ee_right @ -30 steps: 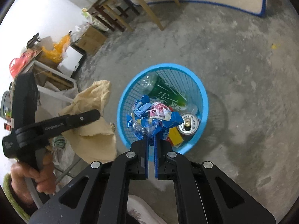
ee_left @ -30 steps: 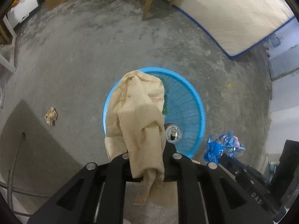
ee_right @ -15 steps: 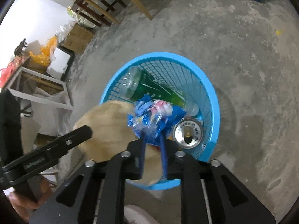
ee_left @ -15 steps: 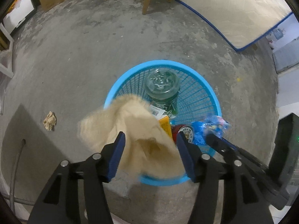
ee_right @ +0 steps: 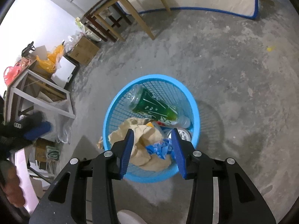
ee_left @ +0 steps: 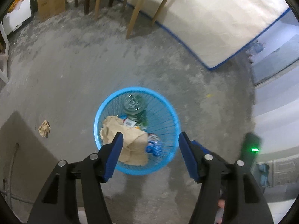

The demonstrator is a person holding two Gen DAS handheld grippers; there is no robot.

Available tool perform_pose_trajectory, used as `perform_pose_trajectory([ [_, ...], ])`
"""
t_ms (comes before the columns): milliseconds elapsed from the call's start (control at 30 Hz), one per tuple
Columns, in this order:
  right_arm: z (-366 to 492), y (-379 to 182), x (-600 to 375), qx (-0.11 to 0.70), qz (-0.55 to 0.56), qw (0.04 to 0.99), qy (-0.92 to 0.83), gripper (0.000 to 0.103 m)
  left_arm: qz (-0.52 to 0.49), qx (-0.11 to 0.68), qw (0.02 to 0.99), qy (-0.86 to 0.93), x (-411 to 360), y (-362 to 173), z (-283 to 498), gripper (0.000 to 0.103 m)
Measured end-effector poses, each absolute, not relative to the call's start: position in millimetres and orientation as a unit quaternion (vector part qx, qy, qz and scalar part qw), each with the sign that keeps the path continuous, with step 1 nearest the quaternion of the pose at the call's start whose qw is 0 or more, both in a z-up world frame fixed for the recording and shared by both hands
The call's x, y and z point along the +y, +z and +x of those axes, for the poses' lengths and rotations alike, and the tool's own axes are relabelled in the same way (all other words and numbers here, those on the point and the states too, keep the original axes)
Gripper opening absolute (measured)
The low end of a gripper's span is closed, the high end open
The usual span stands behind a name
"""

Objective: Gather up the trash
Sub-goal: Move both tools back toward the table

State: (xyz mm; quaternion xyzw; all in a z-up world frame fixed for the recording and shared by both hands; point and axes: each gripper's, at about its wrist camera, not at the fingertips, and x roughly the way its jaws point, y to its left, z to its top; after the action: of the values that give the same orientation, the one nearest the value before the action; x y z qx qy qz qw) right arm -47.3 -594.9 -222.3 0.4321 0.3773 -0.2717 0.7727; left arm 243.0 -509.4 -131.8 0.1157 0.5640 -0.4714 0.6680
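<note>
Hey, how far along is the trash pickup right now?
Done: tan paper, blue wrapper, green bottle and can lie in the blue basket. In hand: nothing; left tongs and right tongs are open. Left: a crumpled wad on the floor.

Both grippers, left gripper [ee_left: 150,142] and right gripper [ee_right: 152,137], have released: tan cloth [ee_right: 142,140] and blue wrapper [ee_right: 159,148] now lie inside the blue basket [ee_right: 119,100].

One blue basket [ee_right: 193,104], one green bottle [ee_right: 155,108], one can [ee_right: 182,133], one tan cloth [ee_right: 142,145], one crumpled paper scrap [ee_left: 44,128] on the floor.
</note>
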Motion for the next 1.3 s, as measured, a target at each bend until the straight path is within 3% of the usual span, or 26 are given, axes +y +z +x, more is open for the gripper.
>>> perform_pose_trajectory([
  [233,-75.8,-183.2,-561.2,0.366,0.413,0.795,-0.250,0.058,0.129,0.455,0.721,-0.507,-417.0,-9.5,210.7,0.070],
  [500,-74.2,-127.0,-496.2,0.357,0.385,0.834,-0.167,0.066,0.107,0.400,0.762,-0.497,-261.9,41.6,159.5,0.075],
  [967,20.0,-26.5,-352.0,0.354,0.269,0.895,0.032,0.070,0.072,0.350,0.874,-0.328,-12.6,26.9,139.7,0.077],
  [1300,101.1,2.6,-244.2,0.373,0.202,0.893,0.148,0.075,0.071,0.352,0.890,-0.282,46.9,5.4,207.0,0.084],
])
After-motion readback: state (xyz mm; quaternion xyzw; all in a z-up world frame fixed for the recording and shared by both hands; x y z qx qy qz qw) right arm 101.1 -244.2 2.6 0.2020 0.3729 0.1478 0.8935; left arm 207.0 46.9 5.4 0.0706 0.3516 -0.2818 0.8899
